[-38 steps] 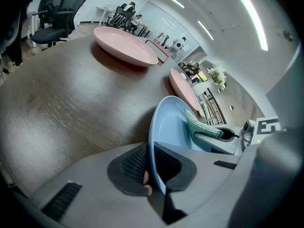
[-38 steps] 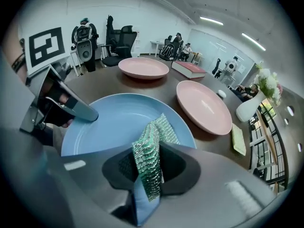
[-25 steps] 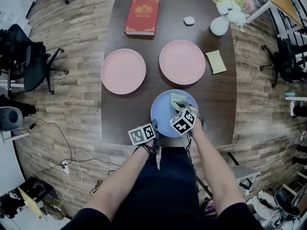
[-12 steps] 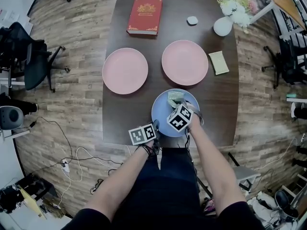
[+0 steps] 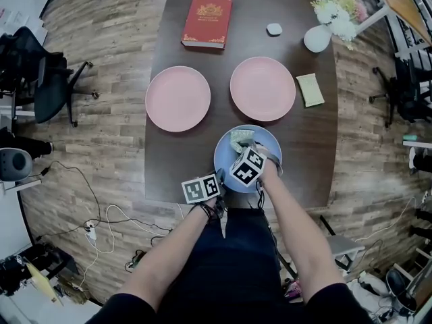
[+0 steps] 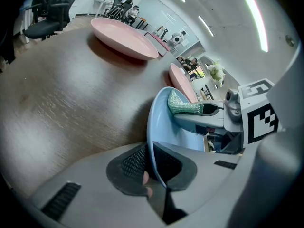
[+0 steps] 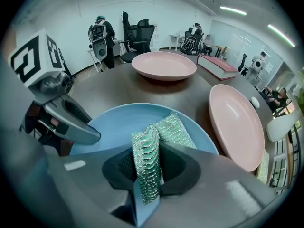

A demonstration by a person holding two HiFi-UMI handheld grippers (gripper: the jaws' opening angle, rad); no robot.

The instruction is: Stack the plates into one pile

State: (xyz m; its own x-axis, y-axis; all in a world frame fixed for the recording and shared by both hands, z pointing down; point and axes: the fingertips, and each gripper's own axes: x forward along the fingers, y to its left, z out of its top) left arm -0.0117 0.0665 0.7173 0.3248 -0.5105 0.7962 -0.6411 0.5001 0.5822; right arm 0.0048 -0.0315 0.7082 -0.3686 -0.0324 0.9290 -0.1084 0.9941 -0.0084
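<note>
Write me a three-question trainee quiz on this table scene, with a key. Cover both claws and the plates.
1. Multiple choice: what is the right claw shut on?
A) a red book
B) a green mesh cloth
C) a white vase

2. True or false: the left claw clamps the rim of the blue plate.

3. Fill in: ___ pink plates lie side by side, apart, on the table beyond the blue plate.

Key: 1 B; 2 true; 3 two.
</note>
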